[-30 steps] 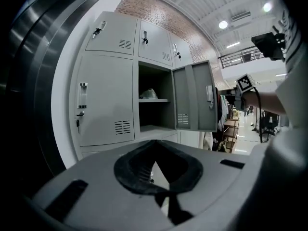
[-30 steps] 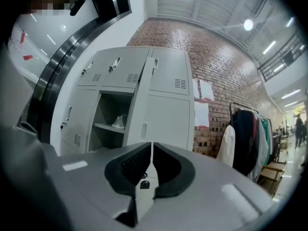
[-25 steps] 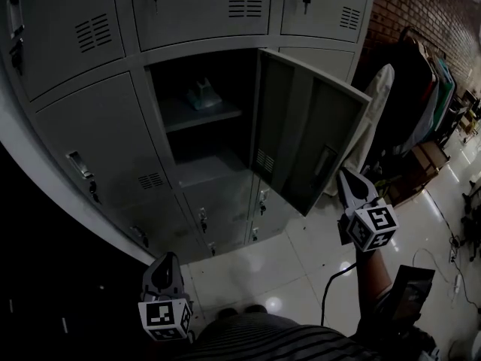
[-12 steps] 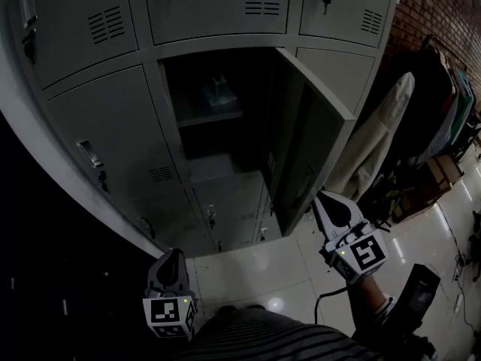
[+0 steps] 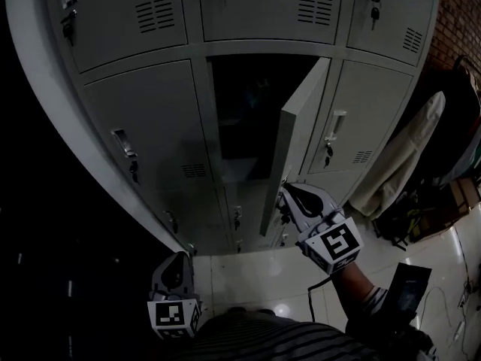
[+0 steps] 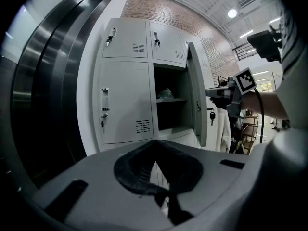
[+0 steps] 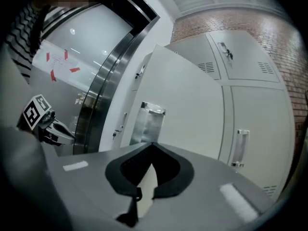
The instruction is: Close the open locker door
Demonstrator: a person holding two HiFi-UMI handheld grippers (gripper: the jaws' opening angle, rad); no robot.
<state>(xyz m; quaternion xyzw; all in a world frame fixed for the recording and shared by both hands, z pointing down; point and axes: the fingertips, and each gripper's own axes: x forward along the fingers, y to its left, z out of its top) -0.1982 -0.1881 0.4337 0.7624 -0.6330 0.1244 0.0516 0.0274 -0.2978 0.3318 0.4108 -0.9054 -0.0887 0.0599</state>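
Note:
The grey locker door (image 5: 297,138) in the middle column stands partly open, swung out to the right of its dark compartment (image 5: 244,111). My right gripper (image 5: 286,195) is shut, its tips against the door's outer face near the lower edge. In the right gripper view the pale door (image 7: 187,105) fills the frame, with its metal handle (image 7: 147,122) just beyond the closed jaws (image 7: 153,146). My left gripper (image 5: 177,256) hangs low by my body, shut and empty. The left gripper view shows the door (image 6: 195,95) edge-on, with the right gripper (image 6: 222,93) against it.
Closed lockers surround the open one, some with keys hanging in their locks (image 5: 328,155). A pale object lies on the shelf (image 6: 165,94) inside. A light covered garment (image 5: 406,156) leans at the right by a brick wall. A dark curved column (image 5: 45,201) stands at the left. Glossy floor tiles (image 5: 255,277) lie below.
The door has swung from wide open to about half shut. My right gripper moved left with it, staying against its outer face. The left gripper has barely moved.

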